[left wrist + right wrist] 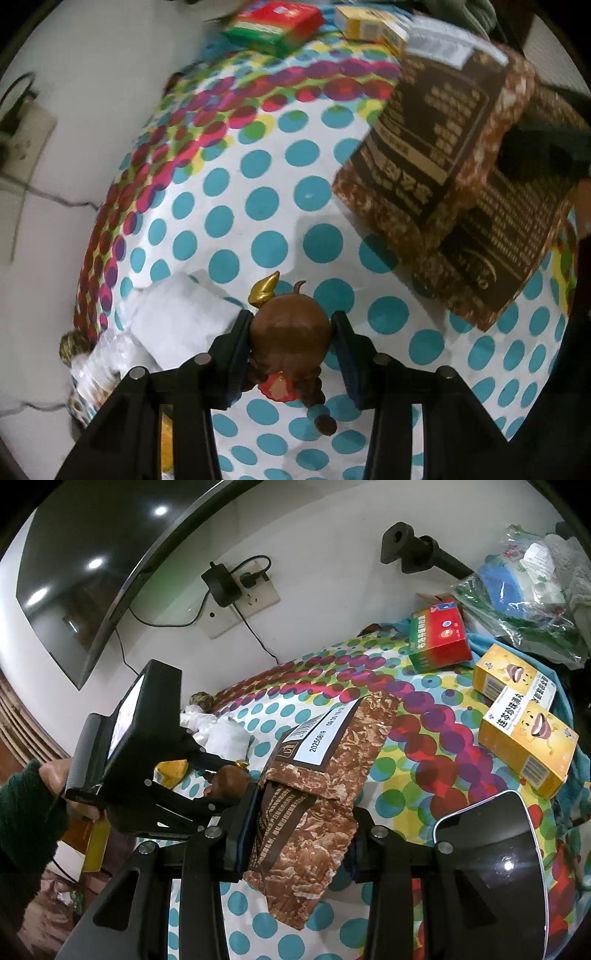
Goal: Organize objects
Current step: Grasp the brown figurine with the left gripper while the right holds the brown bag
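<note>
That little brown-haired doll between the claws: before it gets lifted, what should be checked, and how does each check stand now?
1. Doll centred between the left gripper fingers: ok.
2. Both pads pressing on its head: cannot tell; one finger touches, the other side seems to show a slight gap.
3. Tissue pack clear of the fingers: not ok, it lies right beside one.
4. Brown pouch secure in the right gripper: ok, the jaws are clamped on it.
5. Pouch clear of the doll's way up: cannot tell; it hangs close by.
</note>
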A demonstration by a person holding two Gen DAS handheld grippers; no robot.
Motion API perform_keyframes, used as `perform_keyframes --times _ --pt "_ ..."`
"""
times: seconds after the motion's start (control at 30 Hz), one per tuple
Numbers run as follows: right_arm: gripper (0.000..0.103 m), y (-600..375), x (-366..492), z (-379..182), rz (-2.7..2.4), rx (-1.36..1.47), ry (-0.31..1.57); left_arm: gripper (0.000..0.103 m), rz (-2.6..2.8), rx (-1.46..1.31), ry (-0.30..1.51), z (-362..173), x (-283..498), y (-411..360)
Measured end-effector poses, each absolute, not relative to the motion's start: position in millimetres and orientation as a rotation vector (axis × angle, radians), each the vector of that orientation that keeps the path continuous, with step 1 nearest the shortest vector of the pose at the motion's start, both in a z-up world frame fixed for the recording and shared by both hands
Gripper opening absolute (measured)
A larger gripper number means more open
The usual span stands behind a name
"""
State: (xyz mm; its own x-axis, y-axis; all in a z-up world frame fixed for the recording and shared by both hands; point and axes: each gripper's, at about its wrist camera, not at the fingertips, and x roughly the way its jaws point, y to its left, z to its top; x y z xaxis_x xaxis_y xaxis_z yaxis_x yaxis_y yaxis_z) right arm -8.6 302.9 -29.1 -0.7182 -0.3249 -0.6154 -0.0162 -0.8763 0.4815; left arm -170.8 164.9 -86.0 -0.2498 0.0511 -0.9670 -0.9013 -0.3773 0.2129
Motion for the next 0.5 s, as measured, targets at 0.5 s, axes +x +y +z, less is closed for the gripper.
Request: perform_keyframes --times 0.5 --pt "0.037 291.8 -14.5 -29.5 -2.677 1.059 -0.712 0.044 2.073 -1.291 0.763 -67.5 -165.0 123.2"
